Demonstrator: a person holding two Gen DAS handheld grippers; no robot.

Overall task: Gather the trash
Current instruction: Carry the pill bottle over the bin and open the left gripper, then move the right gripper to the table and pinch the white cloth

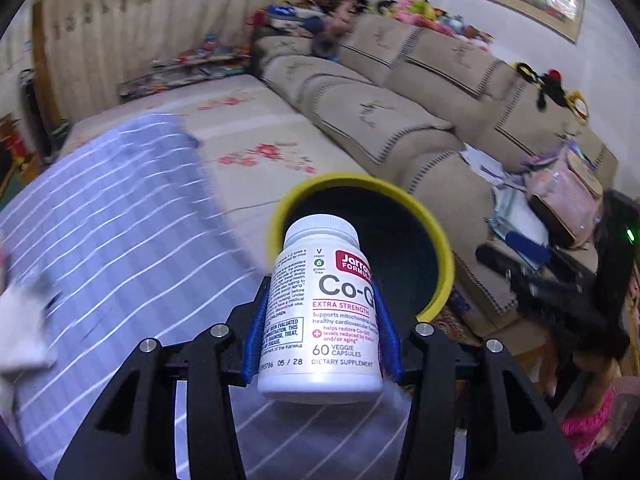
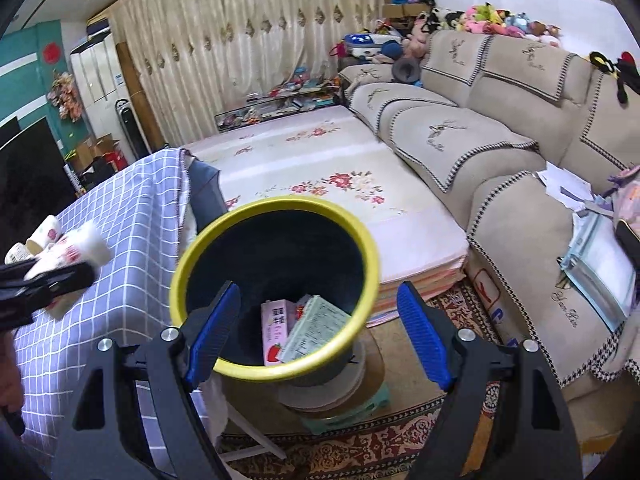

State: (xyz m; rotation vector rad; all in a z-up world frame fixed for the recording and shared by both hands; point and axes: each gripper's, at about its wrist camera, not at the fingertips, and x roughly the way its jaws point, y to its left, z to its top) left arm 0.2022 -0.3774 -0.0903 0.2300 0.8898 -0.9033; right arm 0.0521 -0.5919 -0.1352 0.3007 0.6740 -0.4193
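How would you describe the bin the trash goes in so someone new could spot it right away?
Find the beige sofa and the table with the lilac checked cloth; the bin stands on the floor between them. It is a dark round bucket, already holding a pink carton, and its bright yellow rim sets it apart.

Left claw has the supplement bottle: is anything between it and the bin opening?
Nothing visible. The left claw grips the white supplement bottle, and the yellow-rimmed bin gapes open right behind it. The open right claw hangs at the bin's rim, a possible crowding point.
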